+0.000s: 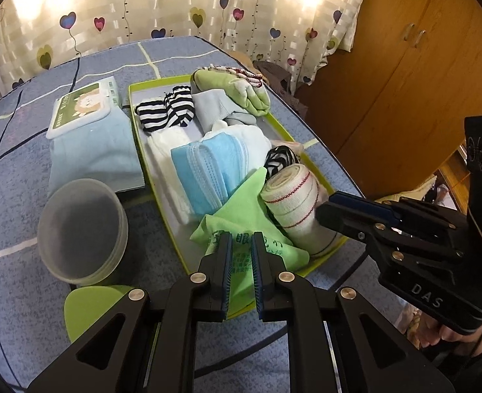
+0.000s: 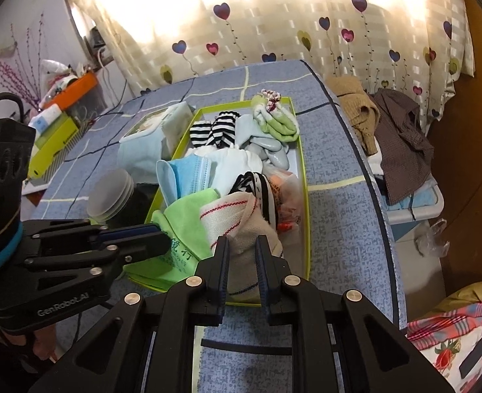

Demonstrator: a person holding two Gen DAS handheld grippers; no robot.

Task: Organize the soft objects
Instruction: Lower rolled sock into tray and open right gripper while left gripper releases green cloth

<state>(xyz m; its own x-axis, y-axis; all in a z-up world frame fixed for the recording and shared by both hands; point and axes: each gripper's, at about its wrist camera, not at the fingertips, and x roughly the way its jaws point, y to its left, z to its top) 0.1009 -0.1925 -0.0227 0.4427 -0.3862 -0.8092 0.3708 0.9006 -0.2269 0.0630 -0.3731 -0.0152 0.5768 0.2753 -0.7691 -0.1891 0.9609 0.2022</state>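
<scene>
at the near end of the green tray [image 1: 136,137], the green cloth [image 1: 250,216] is lying straight ahead of the left claw [image 1: 241,245], jaws slightly parted and empty; the right claw [image 2: 242,255], also parted, is framing the bandage roll [image 2: 237,219] beside it.

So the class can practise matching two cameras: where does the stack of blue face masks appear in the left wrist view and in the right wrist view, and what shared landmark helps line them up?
Left wrist view: the blue face masks lie mid-frame in the tray, just beyond the green cloth.
Right wrist view: the blue face masks sit left of centre, at the tray's left side.
Shared landmark: the green-rimmed tray.
</scene>
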